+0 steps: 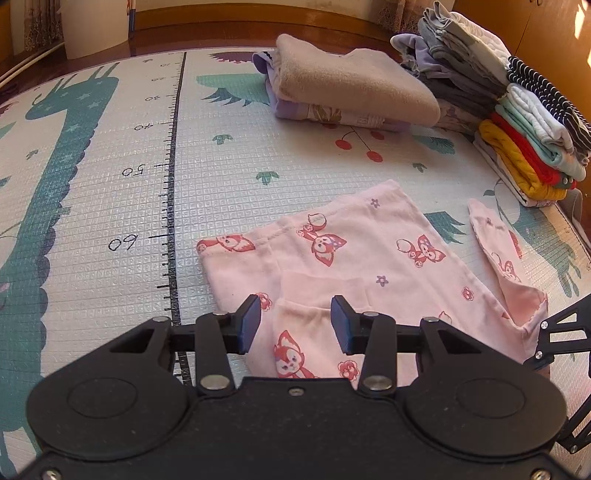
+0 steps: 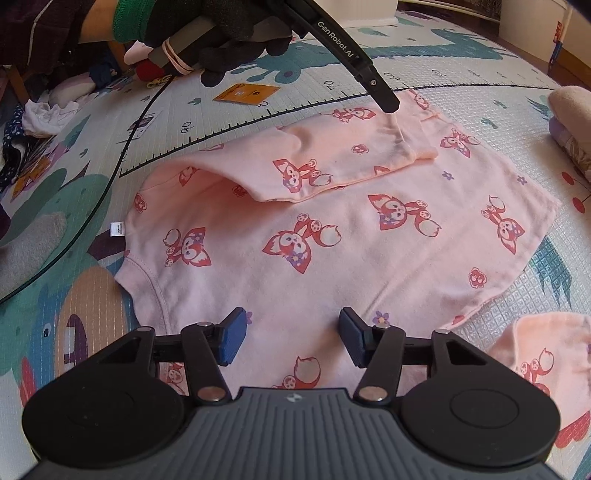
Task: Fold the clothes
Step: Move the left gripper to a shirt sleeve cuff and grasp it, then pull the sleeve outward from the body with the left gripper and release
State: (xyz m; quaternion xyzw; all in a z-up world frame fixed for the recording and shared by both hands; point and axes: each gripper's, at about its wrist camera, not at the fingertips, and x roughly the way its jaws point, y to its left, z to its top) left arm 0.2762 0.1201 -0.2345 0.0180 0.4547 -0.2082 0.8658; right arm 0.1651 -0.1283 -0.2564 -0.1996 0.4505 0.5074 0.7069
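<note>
A pink shirt (image 2: 332, 236) printed with red foxes and small flowers lies flat on a play mat (image 1: 110, 192) with a printed ruler scale. 1 sleeve (image 2: 332, 162) is folded across the body; the other sleeve (image 2: 546, 354) lies out to the side on the mat. A white tag (image 2: 117, 227) sticks out at the collar edge.

The left claw (image 1: 295, 321) hovers over the folded sleeve, its blue pads wide apart and holding nothing. The right claw (image 2: 290, 338) hangs over the shirt's near edge, jaws also wide and empty. A gloved hand (image 2: 229, 33) grips the left tool.

Beyond the shirt sit a folded beige garment (image 1: 351, 85) and a stack of folded clothes (image 1: 528, 140).
</note>
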